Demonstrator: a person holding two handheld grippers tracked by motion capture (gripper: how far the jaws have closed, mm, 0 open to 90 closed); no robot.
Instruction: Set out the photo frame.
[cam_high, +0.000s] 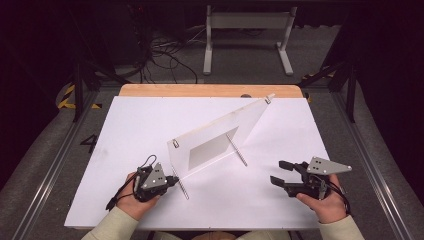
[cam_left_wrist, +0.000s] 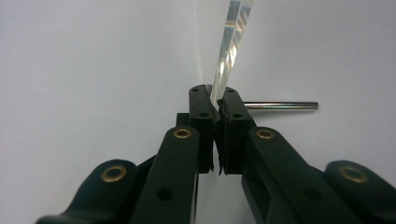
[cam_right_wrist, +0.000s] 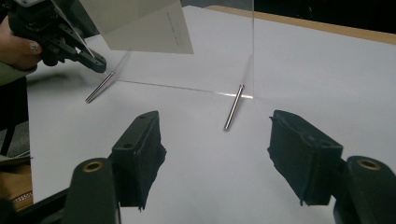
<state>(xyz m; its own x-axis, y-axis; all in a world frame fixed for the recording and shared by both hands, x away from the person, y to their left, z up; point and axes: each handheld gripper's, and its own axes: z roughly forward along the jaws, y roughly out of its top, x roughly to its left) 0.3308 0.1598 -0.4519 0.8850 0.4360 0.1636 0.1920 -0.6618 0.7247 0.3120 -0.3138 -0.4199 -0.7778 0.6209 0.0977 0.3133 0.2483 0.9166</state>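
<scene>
My left hand-held gripper (cam_high: 172, 181) is clamped on the near lower corner of the clear acrylic sign holder (cam_high: 220, 135), jaws pressed together on the thin edge of the sheet, as the left gripper view (cam_left_wrist: 215, 109) shows. The holder stands on the white surface (cam_high: 125, 150), running diagonally from that corner away toward the far right, with a paper insert (cam_high: 212, 149) in it and two metal pin feet under it, the near pin (cam_high: 183, 187) just beside my jaws and the other pin (cam_high: 236, 148) further along. My right hand-held gripper (cam_high: 280, 171) hangs apart from the holder, jaws wide open and empty, pointing at it from the right; in the right gripper view (cam_right_wrist: 215, 154) the second pin (cam_right_wrist: 232, 108) lies between and beyond its jaws. The risk I see is in the grip: I hold a slick sheet by one corner only, so any lift or twist could let it pivot or slip out, and it might tip over. A hard sideways push could also drag a pin loose or skew the paper.
</scene>
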